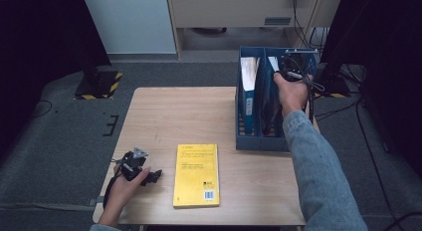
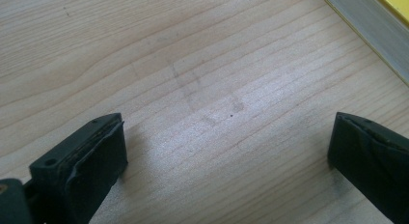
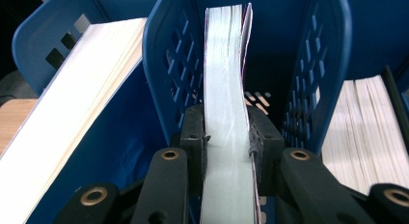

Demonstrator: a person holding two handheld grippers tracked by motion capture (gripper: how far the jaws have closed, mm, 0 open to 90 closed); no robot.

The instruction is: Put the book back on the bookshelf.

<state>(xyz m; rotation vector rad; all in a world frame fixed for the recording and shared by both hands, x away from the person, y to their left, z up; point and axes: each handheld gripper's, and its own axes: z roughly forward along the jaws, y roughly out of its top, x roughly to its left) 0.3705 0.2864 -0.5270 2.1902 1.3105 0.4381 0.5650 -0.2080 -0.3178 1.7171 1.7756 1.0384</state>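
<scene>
At the far right of the bench (image 1: 164, 111) stands a blue file rack (image 1: 249, 141) with several upright compartments, and the right gripper (image 3: 226, 147) is reached into its middle one, its jaws clamped from both sides on the page edge of a thin book (image 3: 223, 89) that stands upright there (the pages bow slightly between the pads). In the compartment to the left a thicker book (image 3: 72, 108) leans, and another block of pages (image 3: 366, 132) shows in the compartment to the right. The left gripper (image 2: 226, 151) rests low over the near left part of the bench, its jaws spread wide with only bare wood between them. A yellow book (image 1: 196, 174) lies flat at the near middle, just right of that gripper but not touching it.
</scene>
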